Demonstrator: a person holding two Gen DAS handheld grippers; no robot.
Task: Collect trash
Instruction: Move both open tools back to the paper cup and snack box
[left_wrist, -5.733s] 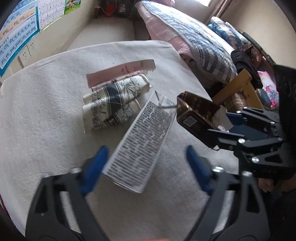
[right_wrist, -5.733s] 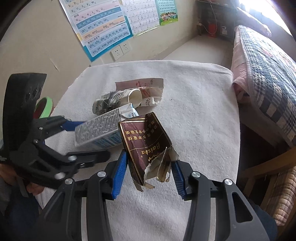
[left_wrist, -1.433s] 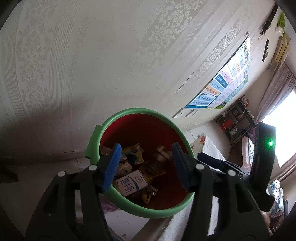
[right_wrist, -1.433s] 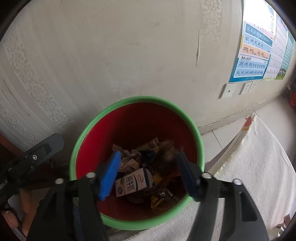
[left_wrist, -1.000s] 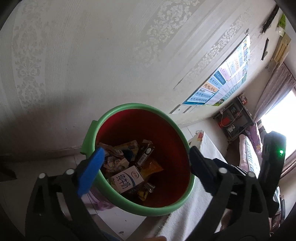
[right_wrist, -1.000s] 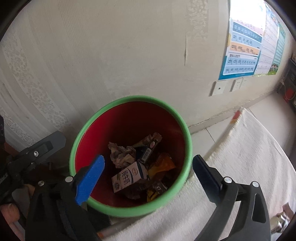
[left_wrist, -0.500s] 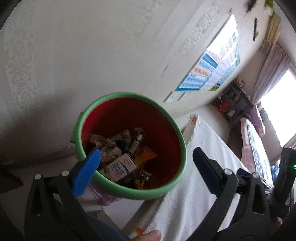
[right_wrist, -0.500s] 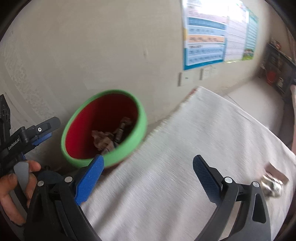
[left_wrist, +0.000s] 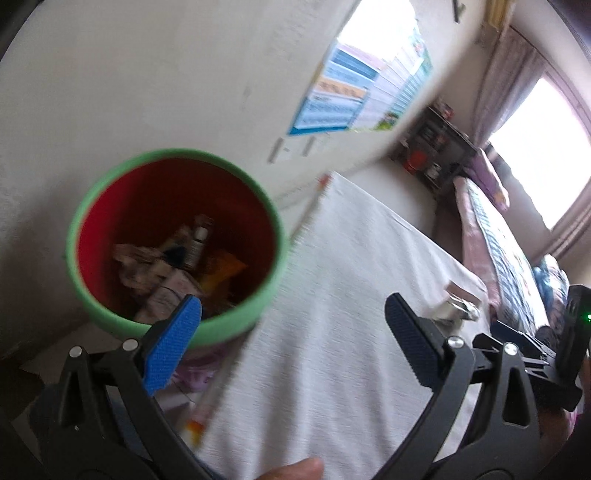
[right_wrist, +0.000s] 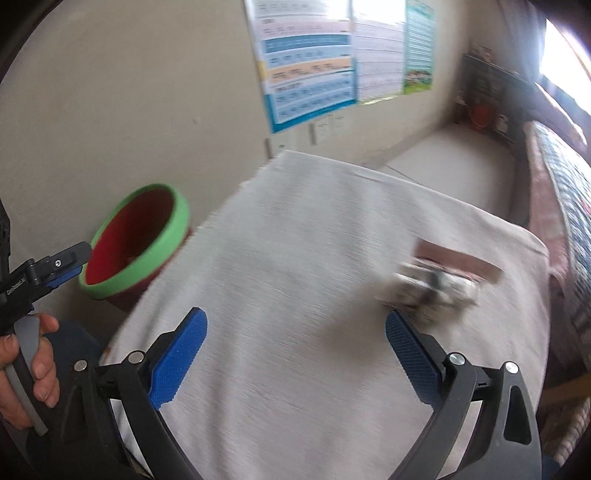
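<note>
Both grippers had swung away from the bin (left_wrist: 177, 236) toward the cloth-covered table (right_wrist: 314, 258) beside it; left gripper (left_wrist: 291, 343) and right gripper (right_wrist: 295, 350) gaped empty (crumpled wrappers (right_wrist: 432, 284) remained, blurred).

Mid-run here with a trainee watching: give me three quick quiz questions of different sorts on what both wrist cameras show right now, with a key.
1. True or false: the left claw holds a carton.
2. Where does the green-rimmed red plastic bin stand: A) on the white cloth-covered table, B) beside its edge, near the wall?
3. Fill in: the crumpled patterned trash lies on the ____.

Key: 1 false, both the left and the right claw are open and empty; 2 B; 3 table.
</note>
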